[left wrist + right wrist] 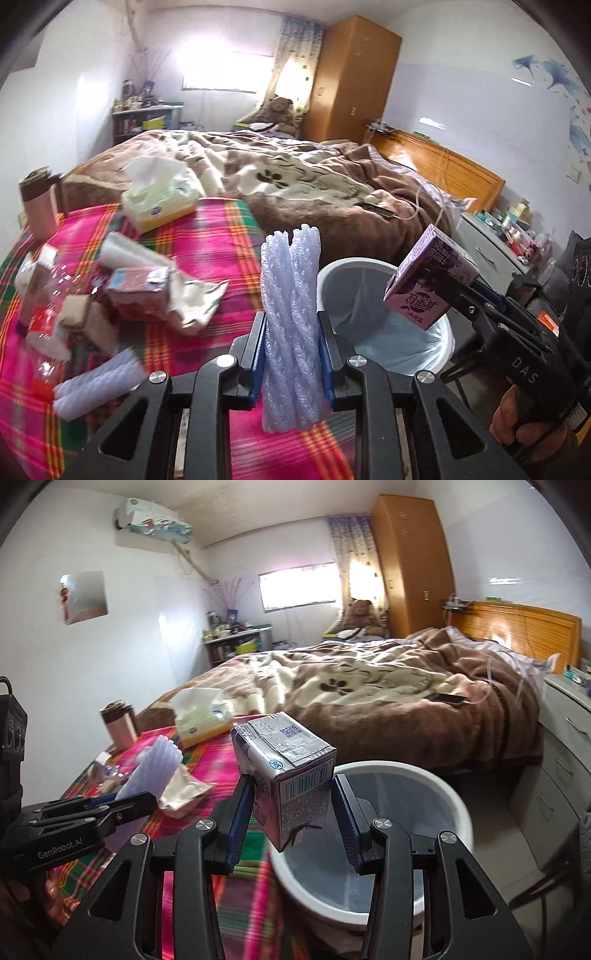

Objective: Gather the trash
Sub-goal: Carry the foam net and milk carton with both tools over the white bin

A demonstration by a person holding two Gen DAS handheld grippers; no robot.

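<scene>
My left gripper (pixel 291 356) is shut on a pale lilac foam net sleeve (pixel 290 317), held upright above the plaid tablecloth (pixel 207 254). My right gripper (pixel 291 806) holds a purple drink carton (pixel 286 786) over the white trash bin (pixel 443 794); a gap shows between the right pad and the carton. The carton (pixel 430 277) and bin (pixel 448 338) also show in the left wrist view, right of the sleeve. A pile of trash (pixel 92 295) lies on the cloth at left: cartons, crumpled paper, a clear plastic bottle and another foam sleeve (pixel 99 384).
A tissue box (pixel 159 199) and a pink tumbler (pixel 38 206) stand at the table's far side. A bed with a brown blanket (pixel 295 177) lies behind the table. White drawers (pixel 565 738) stand right of the bin.
</scene>
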